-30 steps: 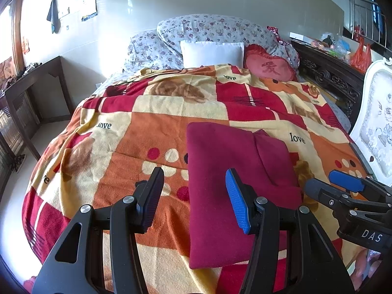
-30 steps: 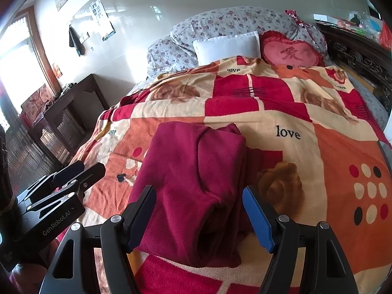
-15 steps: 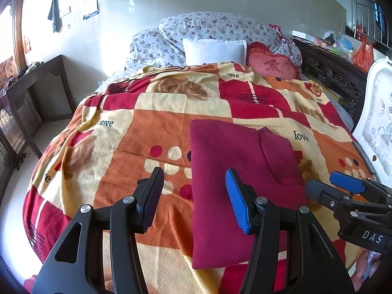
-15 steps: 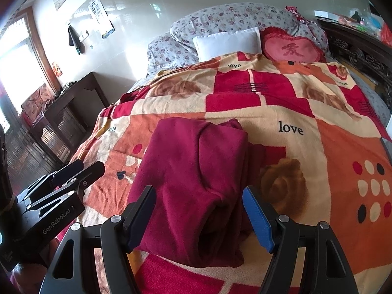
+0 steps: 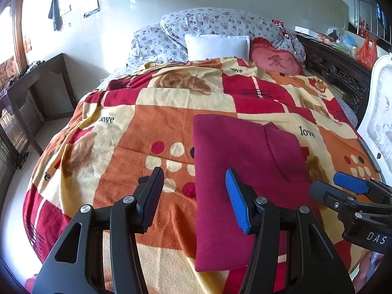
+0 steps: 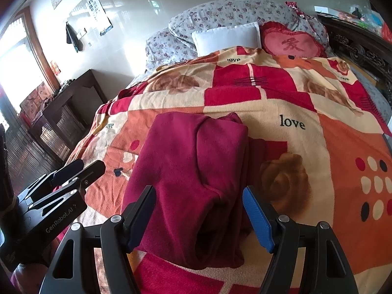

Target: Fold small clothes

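A dark red folded garment (image 5: 245, 169) lies flat on the patchwork blanket (image 5: 147, 132), with a smaller folded flap on its right half. My left gripper (image 5: 196, 196) hovers open over the garment's left edge, nothing between its fingers. The right wrist view shows the same garment (image 6: 193, 166), its thick folded edge facing me. My right gripper (image 6: 199, 218) stands open above its near end, pads apart from the cloth. Each gripper shows in the other's view: the right gripper (image 5: 335, 189) at the garment's right, the left gripper (image 6: 87, 167) at its left.
The blanket covers a bed with floral pillows (image 5: 215, 24), a white pillow (image 5: 216, 46) and a red heart cushion (image 5: 274, 60) at the head. A dark wooden table (image 5: 36, 73) stands left. A carved dark headboard (image 5: 338, 71) and a white chair (image 5: 379, 112) stand right.
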`<state>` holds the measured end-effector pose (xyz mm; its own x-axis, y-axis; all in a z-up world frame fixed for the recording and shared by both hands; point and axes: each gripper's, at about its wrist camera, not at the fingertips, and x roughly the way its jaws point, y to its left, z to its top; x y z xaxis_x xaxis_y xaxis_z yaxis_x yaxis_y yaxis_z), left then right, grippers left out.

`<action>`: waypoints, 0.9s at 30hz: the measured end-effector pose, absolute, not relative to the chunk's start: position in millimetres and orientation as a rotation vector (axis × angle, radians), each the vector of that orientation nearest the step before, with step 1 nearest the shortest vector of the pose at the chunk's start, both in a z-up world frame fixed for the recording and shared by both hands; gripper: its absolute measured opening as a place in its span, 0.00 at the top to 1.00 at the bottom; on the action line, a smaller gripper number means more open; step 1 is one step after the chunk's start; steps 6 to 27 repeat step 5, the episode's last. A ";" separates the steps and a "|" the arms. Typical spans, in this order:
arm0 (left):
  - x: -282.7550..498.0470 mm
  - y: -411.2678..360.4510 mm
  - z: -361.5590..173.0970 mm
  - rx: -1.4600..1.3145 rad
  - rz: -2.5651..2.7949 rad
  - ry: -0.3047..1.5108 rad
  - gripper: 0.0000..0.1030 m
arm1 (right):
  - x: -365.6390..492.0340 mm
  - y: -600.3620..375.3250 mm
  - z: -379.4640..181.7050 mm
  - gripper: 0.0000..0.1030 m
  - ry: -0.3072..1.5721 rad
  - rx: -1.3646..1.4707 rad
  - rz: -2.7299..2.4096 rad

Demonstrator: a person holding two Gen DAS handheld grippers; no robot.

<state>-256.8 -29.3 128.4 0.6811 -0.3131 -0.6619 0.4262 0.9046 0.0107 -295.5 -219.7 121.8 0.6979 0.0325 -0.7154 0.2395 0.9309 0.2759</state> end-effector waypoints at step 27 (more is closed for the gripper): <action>-247.6 -24.9 123.0 0.153 -0.412 0.730 0.49 | -293.3 -223.7 116.0 0.31 0.798 0.374 -0.119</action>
